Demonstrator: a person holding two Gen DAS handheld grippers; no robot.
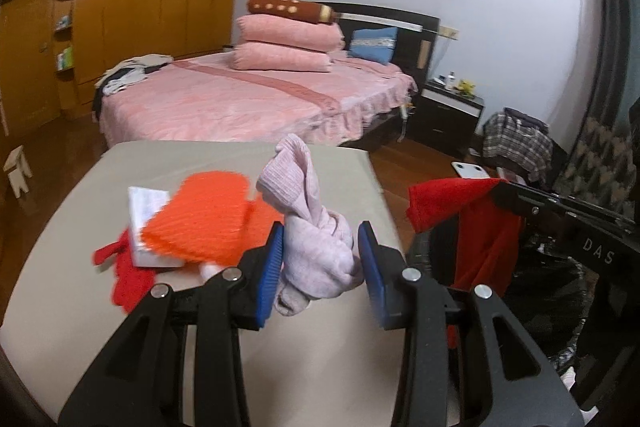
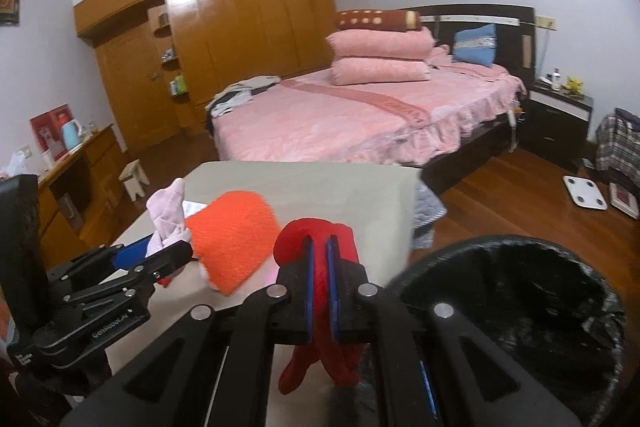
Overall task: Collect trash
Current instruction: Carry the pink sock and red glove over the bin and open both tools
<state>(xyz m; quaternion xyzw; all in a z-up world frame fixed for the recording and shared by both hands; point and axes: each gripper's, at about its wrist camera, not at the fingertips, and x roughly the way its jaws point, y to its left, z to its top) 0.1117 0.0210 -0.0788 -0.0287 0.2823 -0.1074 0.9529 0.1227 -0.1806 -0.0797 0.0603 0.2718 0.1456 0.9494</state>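
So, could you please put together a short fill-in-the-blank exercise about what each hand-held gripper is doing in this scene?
1. The left hand-held gripper holds a pale ____ cloth.
2. The right hand-held gripper is shut on a ____ cloth.
3. To the right of the table stands a bin lined with a ____ bag.
4. An ____ mesh pad lies on the table.

Missing words: pink; red; black; orange

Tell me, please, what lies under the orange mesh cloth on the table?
Under the orange mesh cloth a white box shows at its left, with a red cloth beneath. The rest is covered.
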